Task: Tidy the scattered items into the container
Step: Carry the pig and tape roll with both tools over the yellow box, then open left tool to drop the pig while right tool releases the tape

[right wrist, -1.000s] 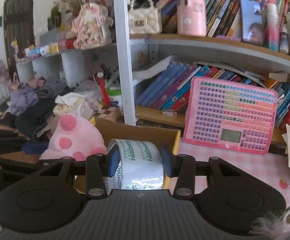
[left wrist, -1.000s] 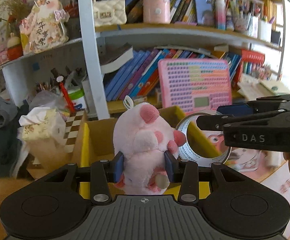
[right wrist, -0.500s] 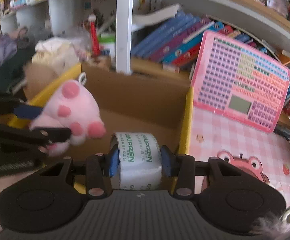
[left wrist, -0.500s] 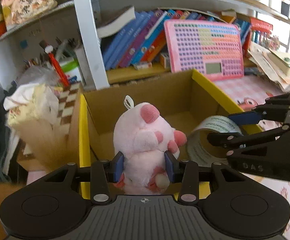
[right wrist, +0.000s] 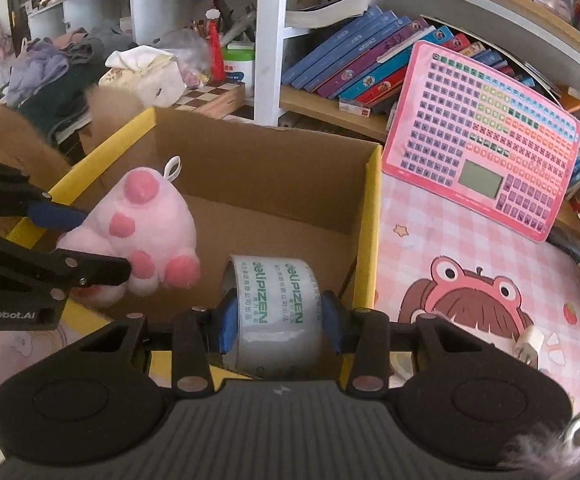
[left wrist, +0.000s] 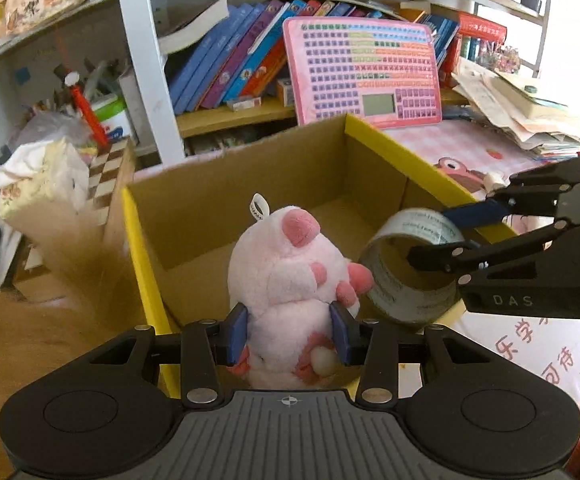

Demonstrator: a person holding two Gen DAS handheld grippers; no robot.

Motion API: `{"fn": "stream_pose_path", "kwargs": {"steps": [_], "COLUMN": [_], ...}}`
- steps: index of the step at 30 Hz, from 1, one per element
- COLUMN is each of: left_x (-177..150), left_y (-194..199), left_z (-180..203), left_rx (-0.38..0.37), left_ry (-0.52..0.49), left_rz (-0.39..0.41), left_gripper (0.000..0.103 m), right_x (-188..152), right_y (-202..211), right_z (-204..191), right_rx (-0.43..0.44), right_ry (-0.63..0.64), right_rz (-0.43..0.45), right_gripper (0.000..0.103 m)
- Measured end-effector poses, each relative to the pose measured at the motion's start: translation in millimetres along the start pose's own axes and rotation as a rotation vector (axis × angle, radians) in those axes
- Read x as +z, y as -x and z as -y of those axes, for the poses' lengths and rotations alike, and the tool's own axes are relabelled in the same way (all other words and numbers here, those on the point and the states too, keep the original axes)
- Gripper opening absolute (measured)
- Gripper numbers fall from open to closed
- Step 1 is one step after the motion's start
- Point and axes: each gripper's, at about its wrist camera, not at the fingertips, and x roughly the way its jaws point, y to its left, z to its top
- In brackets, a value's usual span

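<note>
An open cardboard box with yellow rims (left wrist: 390, 148) (right wrist: 366, 216) stands on the desk, its floor bare. My left gripper (left wrist: 290, 334) is shut on a pink plush toy (left wrist: 290, 280) and holds it over the box's near edge; the toy also shows in the right wrist view (right wrist: 146, 220). My right gripper (right wrist: 276, 326) is shut on a roll of clear tape (right wrist: 276, 300) and holds it above the box's near right side. The roll also shows in the left wrist view (left wrist: 406, 276), right beside the plush.
A pink toy keyboard (right wrist: 486, 140) leans on the bookshelf behind the box. A pink cartoon mat (right wrist: 470, 280) covers the desk to the right, with a small white plug (right wrist: 530, 340) on it. A tissue box (left wrist: 38, 180), chessboard case (right wrist: 214, 96) and paper piles (left wrist: 522, 112) stand around.
Both grippers have tilted down and moved forward over the open box, each carrying its item. The plush and the tape roll now hang lower, above the box's inside.
</note>
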Motion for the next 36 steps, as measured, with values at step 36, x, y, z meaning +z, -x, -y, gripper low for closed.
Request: {"fn": "stream_pose_path", "kwargs": {"steps": [36], "left_x": [32.6], "left_y": [-57.1], "left_z": [-65.7], "left_rx": [0.116], "left_ry": [-0.126], "left_rz": [-0.048], "left_gripper": [0.035], "right_x": [-9.1], "right_y": [14.9], "right_z": [-39.7], "right_rx": [-0.070], "right_ry": [-0.234], "right_rz": [-0.114], "right_gripper": [0.040]}}
